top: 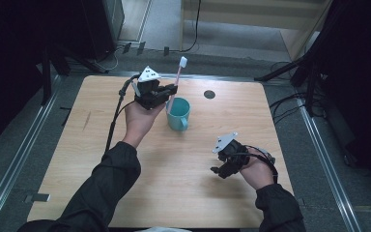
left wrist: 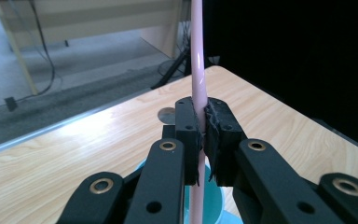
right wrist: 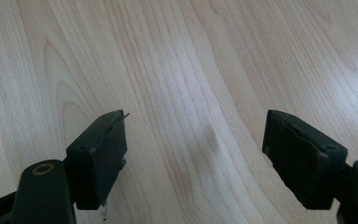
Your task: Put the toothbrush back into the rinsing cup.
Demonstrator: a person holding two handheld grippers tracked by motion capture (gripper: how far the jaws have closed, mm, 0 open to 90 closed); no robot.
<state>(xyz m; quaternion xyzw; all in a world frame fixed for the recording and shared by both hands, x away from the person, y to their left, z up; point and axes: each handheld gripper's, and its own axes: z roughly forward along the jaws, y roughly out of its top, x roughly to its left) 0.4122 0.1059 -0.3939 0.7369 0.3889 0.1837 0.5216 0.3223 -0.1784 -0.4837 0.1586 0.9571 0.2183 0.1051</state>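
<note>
A pink toothbrush [top: 178, 78] with a white head stands nearly upright, its lower end inside a teal mug [top: 178, 114] on the wooden table [top: 125, 193]. My left gripper [top: 172, 90] is shut on the toothbrush's handle just above the mug's rim. In the left gripper view the pink handle [left wrist: 198, 70] runs up between the closed pads [left wrist: 187, 128] of my left gripper [left wrist: 203, 135], with the mug [left wrist: 214, 200] below. My right gripper [top: 217, 170] hovers low over the table at the front right, open with nothing in it. Bare wood lies between the wide-apart jaws of my right gripper [right wrist: 196, 154].
A small dark round hole [top: 209, 94] sits in the table behind the mug. Black tripod legs and cables stand on the floor around the table's far corners. A pale wooden cabinet [top: 251, 14] is beyond the far edge.
</note>
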